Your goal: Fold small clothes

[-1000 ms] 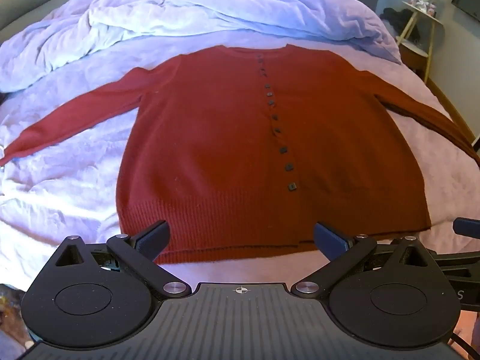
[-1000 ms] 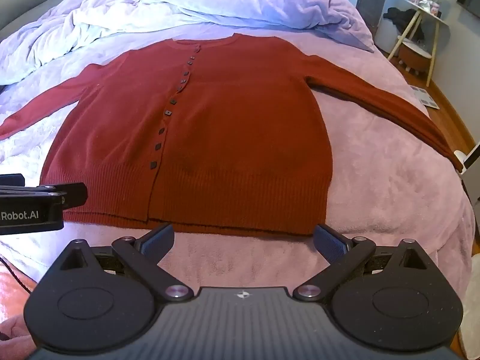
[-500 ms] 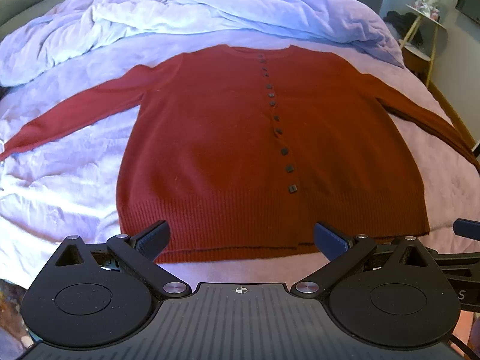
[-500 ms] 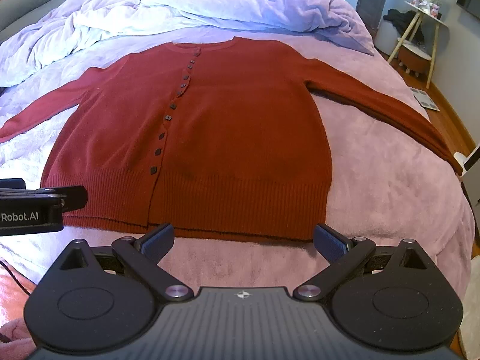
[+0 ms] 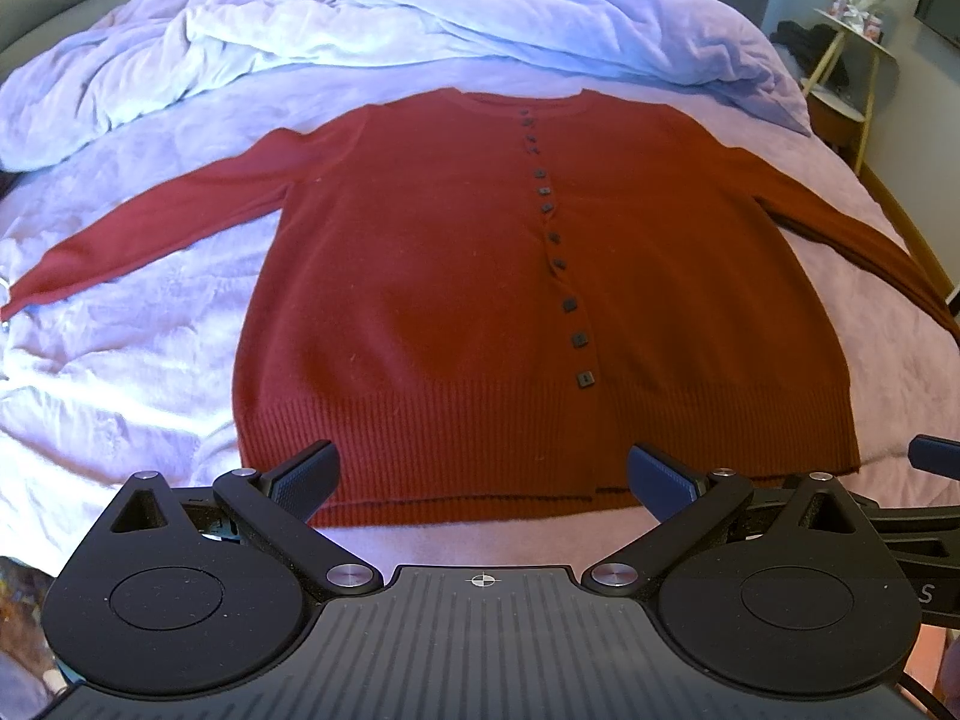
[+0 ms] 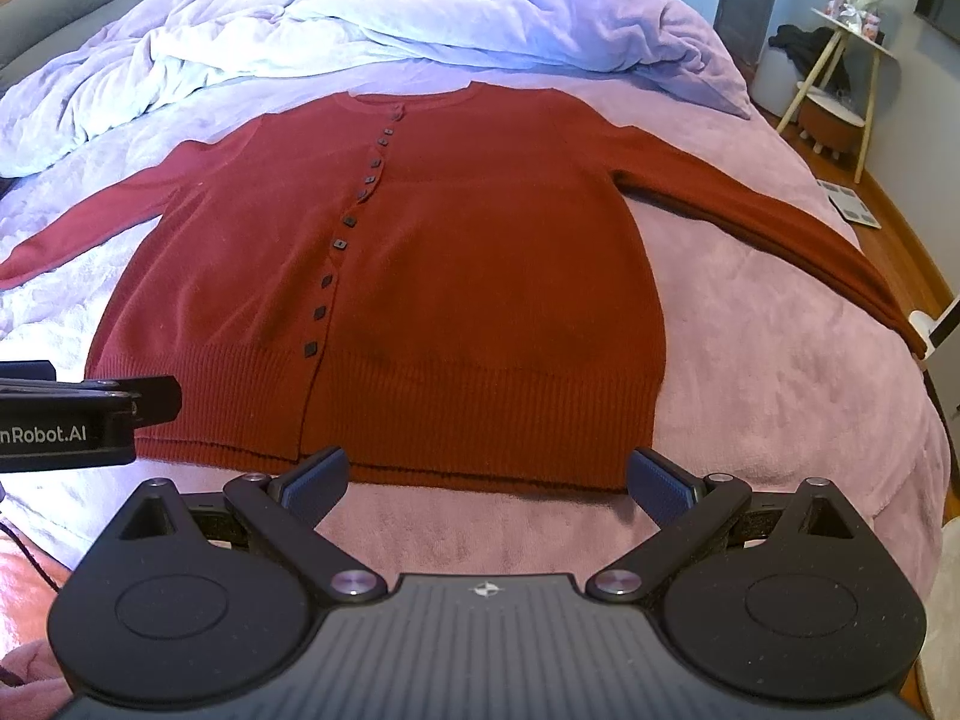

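A dark red buttoned cardigan (image 5: 420, 276) lies flat on the bed, front up, both sleeves spread out to the sides. It also shows in the right wrist view (image 6: 480, 276). My left gripper (image 5: 480, 474) is open and empty, hovering just short of the cardigan's ribbed hem, left of the button line. My right gripper (image 6: 489, 477) is open and empty, just short of the hem on the cardigan's right half. Part of the left gripper (image 6: 90, 414) shows at the left edge of the right wrist view.
A crumpled lilac duvet (image 5: 360, 18) is piled at the head of the bed. The pink bedspread (image 6: 780, 396) falls off at the right edge. A small side table (image 6: 840, 78) and wooden floor lie to the right.
Both grippers have drifted slightly back and up; the cardigan sits a little lower in the views. Nothing was grasped.
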